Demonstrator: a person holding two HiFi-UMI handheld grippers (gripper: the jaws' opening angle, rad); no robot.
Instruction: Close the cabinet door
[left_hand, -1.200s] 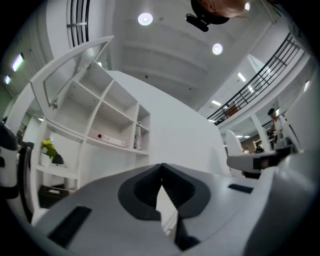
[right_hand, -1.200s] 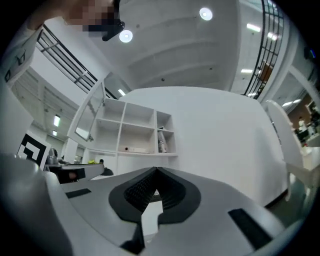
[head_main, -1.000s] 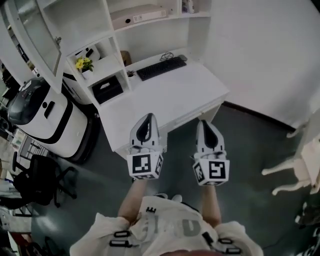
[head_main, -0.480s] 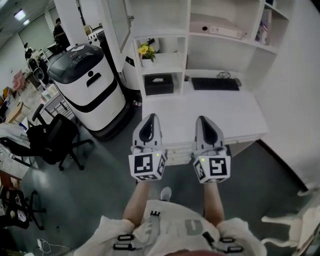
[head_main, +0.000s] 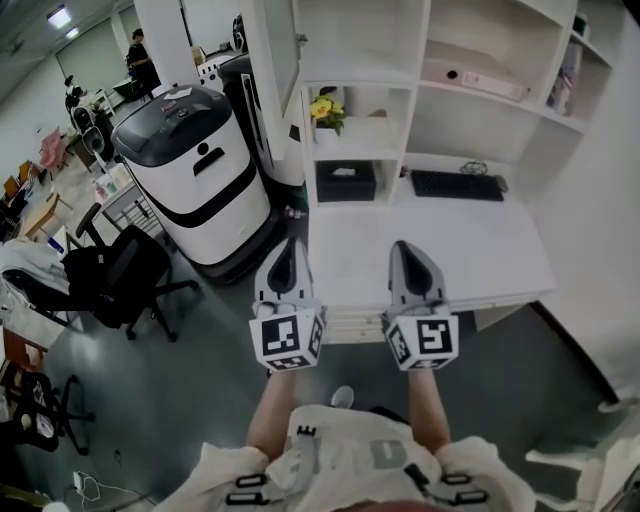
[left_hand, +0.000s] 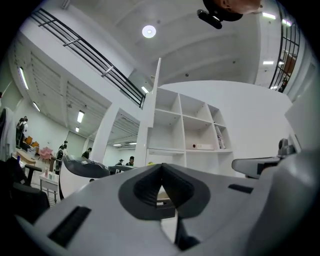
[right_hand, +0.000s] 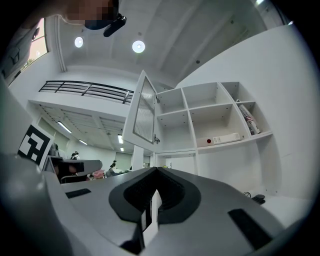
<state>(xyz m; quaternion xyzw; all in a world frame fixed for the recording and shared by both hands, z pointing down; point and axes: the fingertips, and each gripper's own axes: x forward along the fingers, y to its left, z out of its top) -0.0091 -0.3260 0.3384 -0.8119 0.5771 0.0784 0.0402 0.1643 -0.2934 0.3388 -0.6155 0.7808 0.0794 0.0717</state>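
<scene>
The cabinet door (head_main: 275, 50) stands open at the top left of the white shelf unit (head_main: 450, 60), swung out toward me. In the right gripper view the door (right_hand: 142, 112) shows its ribbed glass panel and a small handle. In the left gripper view I see the door (left_hand: 156, 100) almost edge on. My left gripper (head_main: 288, 246) and right gripper (head_main: 405, 248) are held side by side over the desk's front edge, well short of the door and below it. Both are shut with nothing between their jaws, as the left gripper (left_hand: 161, 187) and right gripper (right_hand: 154, 197) show in their own views.
A white desk (head_main: 440, 250) carries a keyboard (head_main: 457, 185). A black box (head_main: 345, 182) and yellow flowers (head_main: 328, 108) sit in the lower shelves. A large white and black machine (head_main: 190, 170) stands left of the cabinet, beside a black office chair (head_main: 110, 280). People stand far back left (head_main: 140, 60).
The view has swung round, so the shelf unit now faces me squarely and the room at left has come into sight. Both grippers kept side by side and stayed shut.
</scene>
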